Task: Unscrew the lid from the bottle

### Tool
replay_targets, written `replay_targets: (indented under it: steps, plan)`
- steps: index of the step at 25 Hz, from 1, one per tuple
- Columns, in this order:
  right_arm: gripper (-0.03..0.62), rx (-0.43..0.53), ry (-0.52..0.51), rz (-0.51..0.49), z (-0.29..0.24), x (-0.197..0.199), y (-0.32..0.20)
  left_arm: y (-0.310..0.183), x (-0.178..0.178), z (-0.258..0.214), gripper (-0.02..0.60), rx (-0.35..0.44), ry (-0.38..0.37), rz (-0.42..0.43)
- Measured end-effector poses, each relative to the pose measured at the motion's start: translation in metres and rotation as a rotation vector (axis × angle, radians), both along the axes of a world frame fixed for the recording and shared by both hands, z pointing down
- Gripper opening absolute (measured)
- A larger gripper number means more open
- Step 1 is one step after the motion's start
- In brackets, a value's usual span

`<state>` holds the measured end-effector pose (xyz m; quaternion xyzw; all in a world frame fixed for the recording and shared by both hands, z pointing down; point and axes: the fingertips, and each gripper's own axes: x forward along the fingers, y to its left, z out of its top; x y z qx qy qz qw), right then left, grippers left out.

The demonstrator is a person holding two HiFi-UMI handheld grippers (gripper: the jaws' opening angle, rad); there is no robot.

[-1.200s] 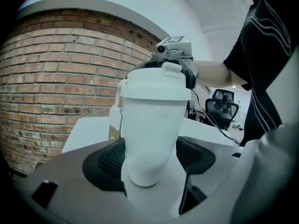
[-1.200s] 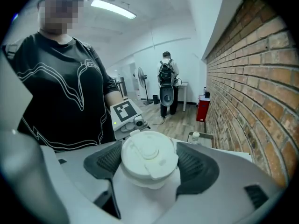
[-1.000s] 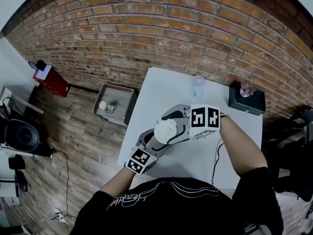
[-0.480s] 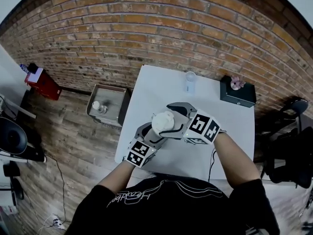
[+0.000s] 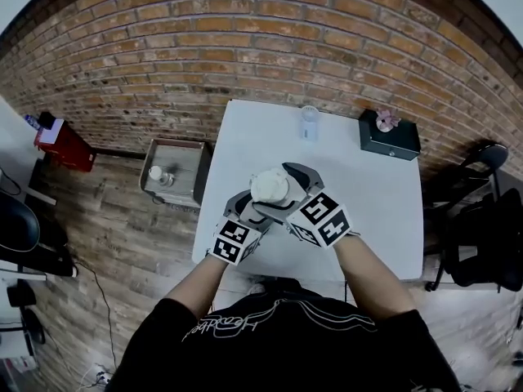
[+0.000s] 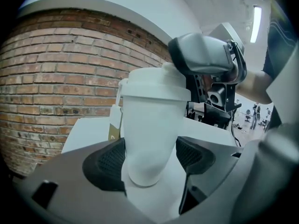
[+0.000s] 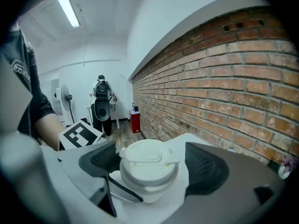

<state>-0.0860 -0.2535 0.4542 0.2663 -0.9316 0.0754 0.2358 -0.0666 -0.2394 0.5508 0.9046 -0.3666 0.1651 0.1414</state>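
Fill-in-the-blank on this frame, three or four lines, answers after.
The left gripper has its jaws ____ on the bottle.
The lid sits ____ the bottle.
The wall behind the table is made of ____.
The black box stands at the table's far ____ corner.
Missing: shut; on; brick; right.

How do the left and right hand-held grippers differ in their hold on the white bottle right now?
The left hand-held gripper is shut on the bottle; the right hand-held gripper has its jaws apart around the lid, having just been opening. The left sits low on the bottle, the right at its top. Both have dark ribbed pads.
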Motion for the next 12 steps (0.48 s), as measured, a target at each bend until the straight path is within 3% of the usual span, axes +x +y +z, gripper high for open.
replay_targets:
  steps: [6, 12]
  plan:
    - [0.440, 0.008, 0.045, 0.008, 0.015, -0.003, -0.003, 0.000, 0.000, 0.001, 0.356, 0.000, 0.004, -0.004]
    - [0.437, -0.012, 0.015, 0.003, 0.021, -0.002, -0.002, 0.000, 0.000, 0.000, 0.356, 0.007, 0.012, -0.009]
